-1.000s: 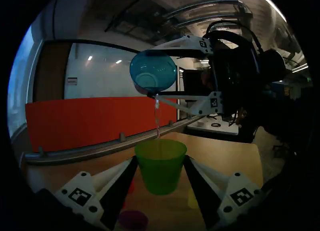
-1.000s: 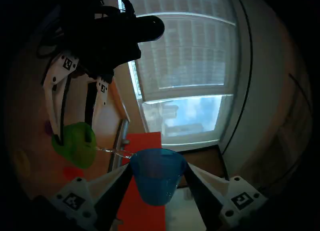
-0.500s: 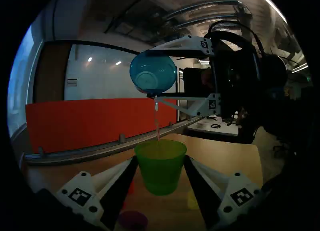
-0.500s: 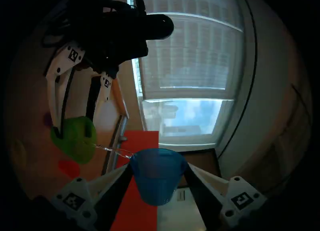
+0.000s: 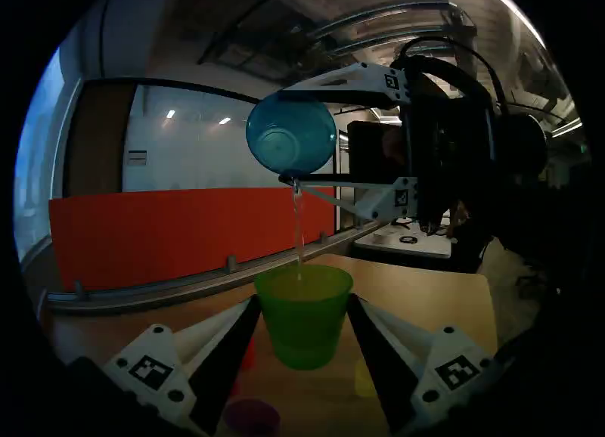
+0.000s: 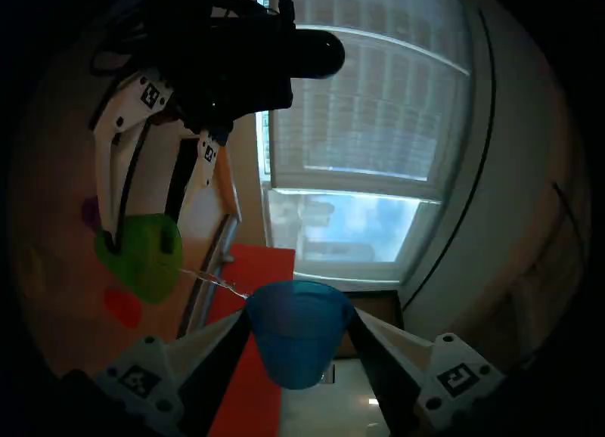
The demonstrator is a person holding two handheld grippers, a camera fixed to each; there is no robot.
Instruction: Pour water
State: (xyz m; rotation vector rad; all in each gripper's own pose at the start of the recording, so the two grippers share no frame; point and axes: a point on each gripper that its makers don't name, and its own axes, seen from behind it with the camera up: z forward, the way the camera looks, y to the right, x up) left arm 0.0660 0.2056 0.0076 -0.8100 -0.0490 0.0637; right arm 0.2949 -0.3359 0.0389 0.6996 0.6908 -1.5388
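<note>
Opposed claw-mounted fisheyes, close in, green cup (image 5: 304,316) and blue cup (image 6: 299,339) shared

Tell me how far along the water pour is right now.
Done: the left gripper holds the green cup upright, and the right gripper has the blue cup tipped above it. In hand: a thin water stream falls from the blue rim into the green cup. Left: finishing the pour and righting the blue cup; how much water remains cannot be told.

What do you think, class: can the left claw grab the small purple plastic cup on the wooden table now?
Probably not: the left claw is shut on the translucent green plastic cup catching water from the tilted blue plastic cup, though the purple cup lies close below.
</note>
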